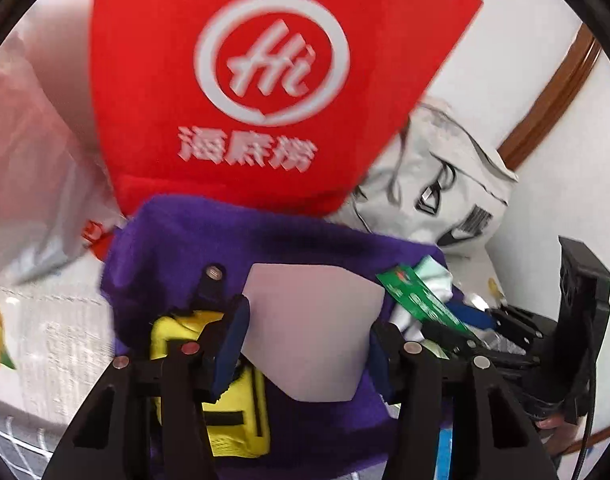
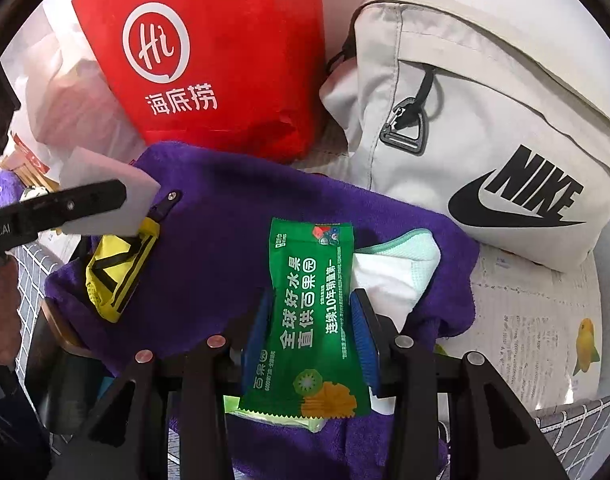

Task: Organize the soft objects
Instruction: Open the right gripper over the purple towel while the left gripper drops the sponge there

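Note:
My left gripper (image 1: pixel 307 316) is shut on a pale, flat foam block (image 1: pixel 313 352), its blue pads pressing both sides. Under it lies a purple towel (image 1: pixel 177 240) with a yellow mesh pouch (image 1: pixel 233 420) on top. My right gripper (image 2: pixel 311 320) is shut on a green snack-style packet (image 2: pixel 311 280) that stands upright between its blue pads, over the same purple towel (image 2: pixel 225 240). A white and mint cloth (image 2: pixel 397 264) lies just right of the packet. In the right wrist view the left gripper's finger (image 2: pixel 65 204) and block sit at the left, above the yellow pouch (image 2: pixel 113 272).
A red printed bag (image 2: pixel 209 60) stands behind the towel, with a cream Nike bag (image 2: pixel 485 120) to its right. A translucent plastic bag (image 2: pixel 65 92) is at the back left. The lemon-print tablecloth (image 2: pixel 545 320) shows at right, and a grey grid cloth (image 2: pixel 577 420) at the near edge.

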Tool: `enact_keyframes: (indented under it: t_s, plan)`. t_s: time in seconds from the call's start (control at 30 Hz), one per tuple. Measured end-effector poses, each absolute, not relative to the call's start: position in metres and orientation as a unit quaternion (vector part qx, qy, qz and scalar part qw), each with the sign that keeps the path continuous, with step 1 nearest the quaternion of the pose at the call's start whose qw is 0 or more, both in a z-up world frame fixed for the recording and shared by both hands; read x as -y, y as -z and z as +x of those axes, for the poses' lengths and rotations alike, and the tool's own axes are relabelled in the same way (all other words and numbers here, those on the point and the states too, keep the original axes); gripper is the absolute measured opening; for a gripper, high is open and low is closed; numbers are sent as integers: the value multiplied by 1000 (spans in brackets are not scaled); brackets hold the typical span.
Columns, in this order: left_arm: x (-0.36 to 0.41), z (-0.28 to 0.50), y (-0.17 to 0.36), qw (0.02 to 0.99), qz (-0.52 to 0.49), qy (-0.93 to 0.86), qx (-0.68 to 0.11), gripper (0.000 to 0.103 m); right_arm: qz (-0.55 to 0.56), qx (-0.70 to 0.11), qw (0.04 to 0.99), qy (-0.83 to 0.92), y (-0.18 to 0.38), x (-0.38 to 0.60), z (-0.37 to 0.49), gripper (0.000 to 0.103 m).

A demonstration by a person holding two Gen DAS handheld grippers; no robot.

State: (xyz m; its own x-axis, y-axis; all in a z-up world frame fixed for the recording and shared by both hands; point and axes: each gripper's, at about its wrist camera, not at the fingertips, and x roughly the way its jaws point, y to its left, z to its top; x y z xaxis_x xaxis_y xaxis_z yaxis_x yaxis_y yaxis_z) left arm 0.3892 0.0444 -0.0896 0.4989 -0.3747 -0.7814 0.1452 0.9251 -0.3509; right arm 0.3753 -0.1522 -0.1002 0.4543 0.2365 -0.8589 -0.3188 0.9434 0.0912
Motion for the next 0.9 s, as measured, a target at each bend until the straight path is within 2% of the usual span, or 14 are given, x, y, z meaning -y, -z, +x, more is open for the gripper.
enact_keyframes:
  t_s: [0.23, 0.53, 0.7, 0.73, 0.8, 0.9]
  plan:
    - [-35, 395, 110, 839, -123, 148, -508, 52, -45, -497, 851, -163, 97, 157, 374, 41]
    - [-41, 393, 103, 838, -149, 165, -498, 53, -47, -498, 851, -163, 99, 155, 377, 42]
    - [-36, 400, 118, 824, -153, 160, -521, 53, -50, -496, 851, -164, 98, 153, 374, 42]
    - [-36, 400, 119, 823, -151, 158, -523, 55, -51, -496, 851, -164, 97, 153, 373, 42]
    - [-35, 400, 117, 825, -144, 152, -524, 65, -53, -495, 852, -164, 96, 154, 373, 42]
    - [-35, 397, 108, 836, -127, 142, -514, 73, -50, -495, 852, -163, 96, 155, 374, 42]
